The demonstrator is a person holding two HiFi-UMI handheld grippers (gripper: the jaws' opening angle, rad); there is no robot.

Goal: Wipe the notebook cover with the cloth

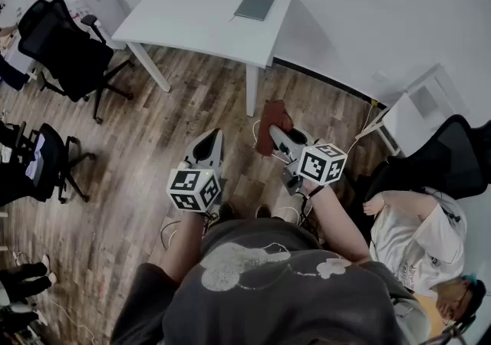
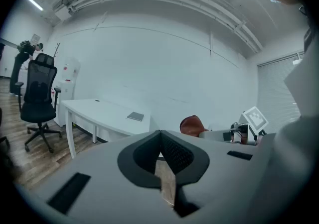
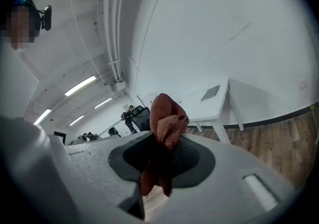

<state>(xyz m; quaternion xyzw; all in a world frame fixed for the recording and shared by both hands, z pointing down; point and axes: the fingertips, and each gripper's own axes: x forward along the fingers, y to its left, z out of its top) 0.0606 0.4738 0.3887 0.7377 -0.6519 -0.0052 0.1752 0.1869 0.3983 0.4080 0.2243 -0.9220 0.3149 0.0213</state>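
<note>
Rust-brown cloth (image 3: 167, 114) is clamped in the right gripper (image 3: 164, 143). The jaws are closed on it, with a crumpled wad poking out past the tips and a tail hanging below the pads. In the head view the same cloth (image 1: 273, 116) sits at the tip of the right gripper (image 1: 276, 133), which points forward and a bit left.

The left gripper (image 2: 160, 137) has its jaws together at the tips with nothing between them; only floor shows through the slit behind. In the head view the left gripper (image 1: 214, 138) is just beside the right one. Both are over wood floor (image 1: 153, 129), well apart from the table.

Further out, the white table (image 1: 184, 21) stands against the wall. The notebook (image 1: 254, 6) lies flat and closed on it, near the far right corner. It has a dark grey-green plain cover, facing up. Its edges are roughly square with the table edges, and it is too foreshortened to call the long axis. It also shows in the left gripper view (image 2: 135, 116) and the right gripper view (image 3: 210, 92).

A black office chair (image 1: 65, 48) stands left of the table.
</note>
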